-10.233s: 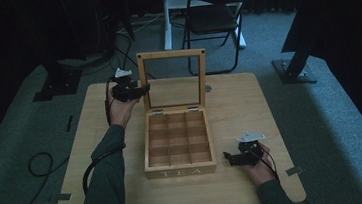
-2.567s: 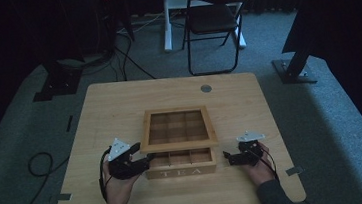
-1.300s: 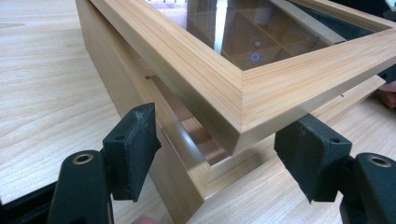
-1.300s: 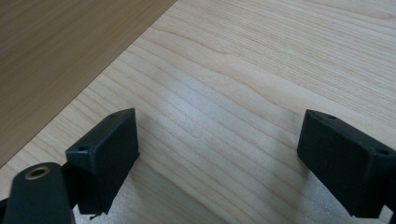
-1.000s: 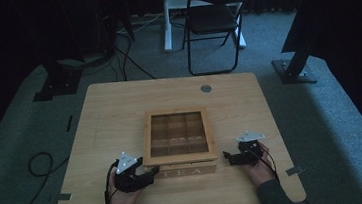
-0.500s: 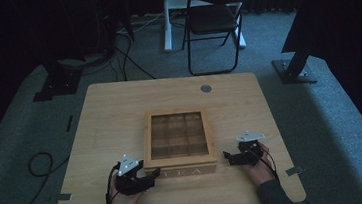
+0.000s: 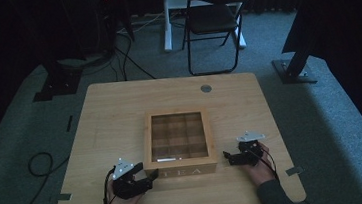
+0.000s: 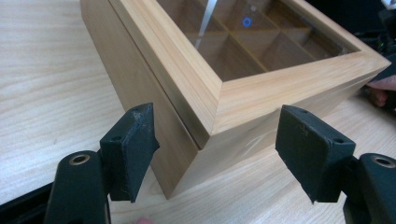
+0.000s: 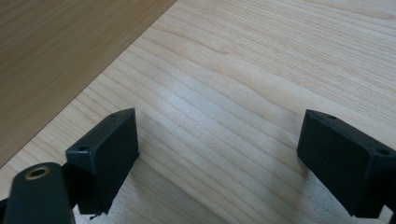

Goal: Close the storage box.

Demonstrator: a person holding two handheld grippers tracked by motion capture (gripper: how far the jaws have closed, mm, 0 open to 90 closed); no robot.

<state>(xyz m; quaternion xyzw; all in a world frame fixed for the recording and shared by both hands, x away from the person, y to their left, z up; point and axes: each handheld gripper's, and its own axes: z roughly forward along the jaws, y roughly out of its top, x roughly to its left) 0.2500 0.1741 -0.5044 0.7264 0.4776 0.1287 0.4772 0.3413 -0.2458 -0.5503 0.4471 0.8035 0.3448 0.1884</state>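
Tea box (image 7: 179, 145) of pale wood sits near the front edge of the table (image 7: 110, 119), between both hands. Its glass-paned lid is shut, showing a grid of empty compartments beneath; "TEA" is lettered on the near face. At its near left corner, the left claw (image 8: 215, 149) stands wide, jaws on either side of that corner without touching it, likely just let go or steadying. To the box's right, the right claw (image 9: 219, 163) rests low over bare table, jaws wide apart, holding nothing, probably idle.
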